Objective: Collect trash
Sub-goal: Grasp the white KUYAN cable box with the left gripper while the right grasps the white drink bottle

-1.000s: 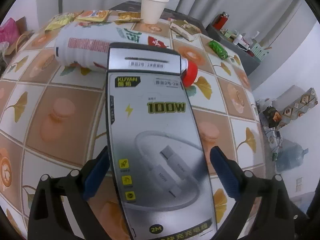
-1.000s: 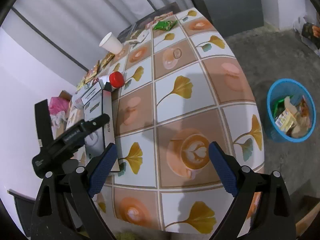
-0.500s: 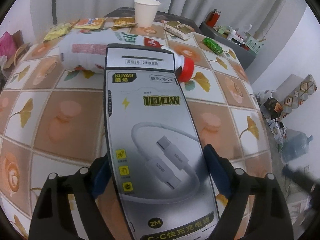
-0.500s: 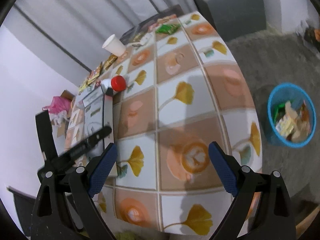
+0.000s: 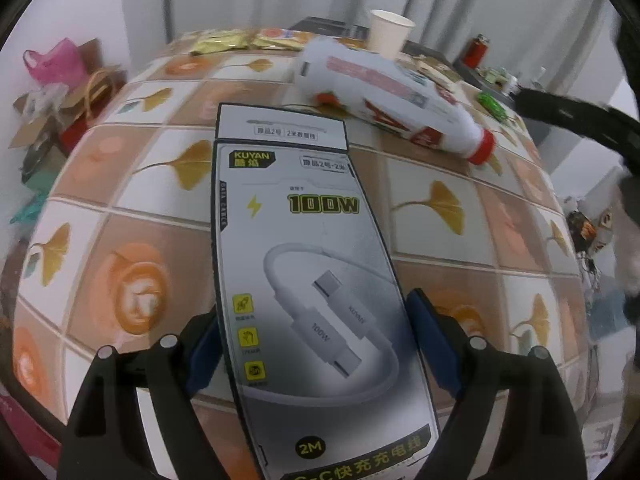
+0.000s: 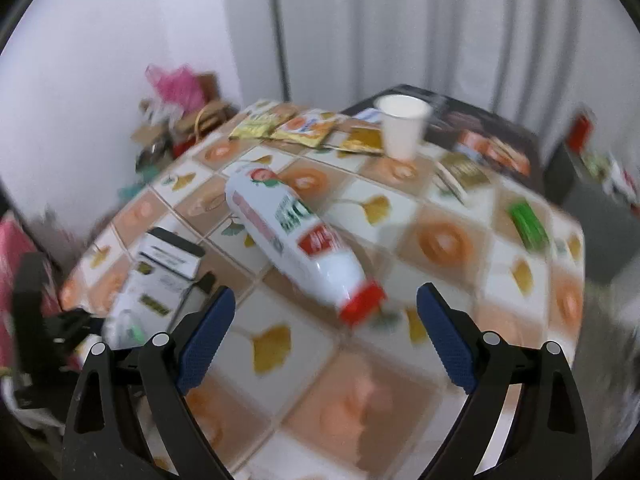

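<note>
**A:** What does the left camera see that the right one does not?

**B:** The front of the long grey cardboard cable box (image 5: 320, 300) with "100W" on it. It fills the middle, and the left gripper (image 5: 316, 344) has its blue fingers (image 5: 434, 344) pressed on both sides of the box. They have just closed in a bit and now grip it.

**A:** And the right camera?

**B:** It sees that box (image 6: 156, 280) from the side, low on the left. The right gripper (image 6: 326, 350) has its fingers wide apart with nothing between them. The picture is blurry.

**A:** What else is around?

**B:** A white plastic bottle with a red cap (image 6: 296, 240) lies on its side on the tiled worktop (image 6: 440, 240), just past the right fingers. Behind it stand a white paper cup (image 6: 402, 128), some yellow snack wrappers (image 6: 288, 126) and a green packet (image 6: 528, 220). The box hides part of the worktop in the left view.

**A:** What is different from before?

**B:** The right camera looked at a blue basket on the floor. Now it faces the bottle.
</note>
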A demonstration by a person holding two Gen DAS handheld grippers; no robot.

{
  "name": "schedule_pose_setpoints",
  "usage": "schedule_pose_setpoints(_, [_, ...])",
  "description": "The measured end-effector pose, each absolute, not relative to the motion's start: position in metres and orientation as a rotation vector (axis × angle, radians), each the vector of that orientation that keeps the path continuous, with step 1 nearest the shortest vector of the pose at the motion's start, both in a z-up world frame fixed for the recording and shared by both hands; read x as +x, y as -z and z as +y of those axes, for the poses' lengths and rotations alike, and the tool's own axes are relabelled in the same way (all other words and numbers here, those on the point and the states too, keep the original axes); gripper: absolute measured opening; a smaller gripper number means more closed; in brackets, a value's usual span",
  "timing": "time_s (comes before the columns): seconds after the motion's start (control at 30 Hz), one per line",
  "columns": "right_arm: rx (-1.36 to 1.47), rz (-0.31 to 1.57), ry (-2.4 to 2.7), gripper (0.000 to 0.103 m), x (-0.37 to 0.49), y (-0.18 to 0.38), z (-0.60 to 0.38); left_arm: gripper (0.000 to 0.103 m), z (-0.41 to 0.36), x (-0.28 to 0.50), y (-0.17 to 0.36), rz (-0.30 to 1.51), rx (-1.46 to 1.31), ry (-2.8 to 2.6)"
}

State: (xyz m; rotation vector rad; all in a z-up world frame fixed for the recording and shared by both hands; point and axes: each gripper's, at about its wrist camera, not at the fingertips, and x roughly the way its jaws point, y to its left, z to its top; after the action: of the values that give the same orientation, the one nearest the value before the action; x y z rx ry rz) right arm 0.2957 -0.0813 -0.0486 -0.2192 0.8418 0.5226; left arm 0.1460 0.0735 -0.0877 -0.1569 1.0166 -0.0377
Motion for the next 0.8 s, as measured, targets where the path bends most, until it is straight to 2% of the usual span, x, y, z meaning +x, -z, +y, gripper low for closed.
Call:
schedule_pose_setpoints(0.3, [-0.391, 0.954, -0.576, 0.088, 0.344, 0.08, -0.025, 0.083, 0.078, 0.146, 0.087, 1.016, -0.124, 0.016])
schedule_pose_setpoints(0.5, [-0.39, 1.038, -0.566, 0.069, 0.357, 0.092, -0.019, 0.083, 0.077, 0.146, 0.087, 1.014, -0.119, 0.015])
schedule_pose_setpoints(0.8, [-0.201, 1.116, -0.521, 0.062, 0.351, 0.088, -0.049, 0.083, 0.075, 0.147, 0.087, 1.006, -0.099, 0.012])
